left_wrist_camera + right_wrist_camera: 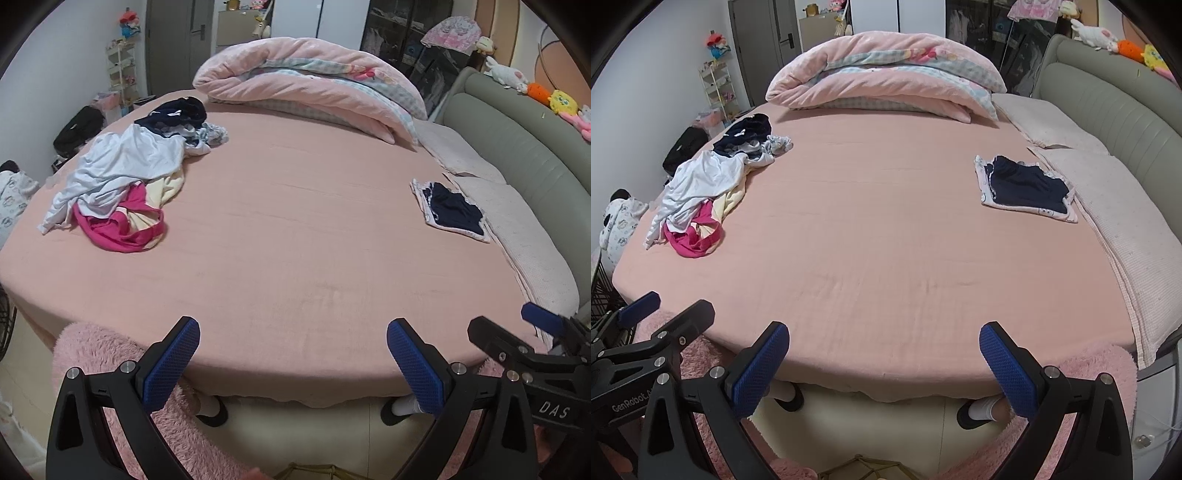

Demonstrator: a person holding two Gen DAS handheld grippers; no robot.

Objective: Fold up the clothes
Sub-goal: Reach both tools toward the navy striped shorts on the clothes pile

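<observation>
Blue-padded left tongs (pixel 293 363) and right tongs (pixel 884 365) both stood wide apart, holding and touching nothing, side by side above the bed's (pixel 295 258) near edge. Unfolded clothes (pixel 122 188) lay far ahead-left; a folded stack (pixel 1027 188) lay ahead-right.

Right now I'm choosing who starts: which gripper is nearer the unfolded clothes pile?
Left. The left gripper is on the pile's side; the right gripper is farther across.
</observation>
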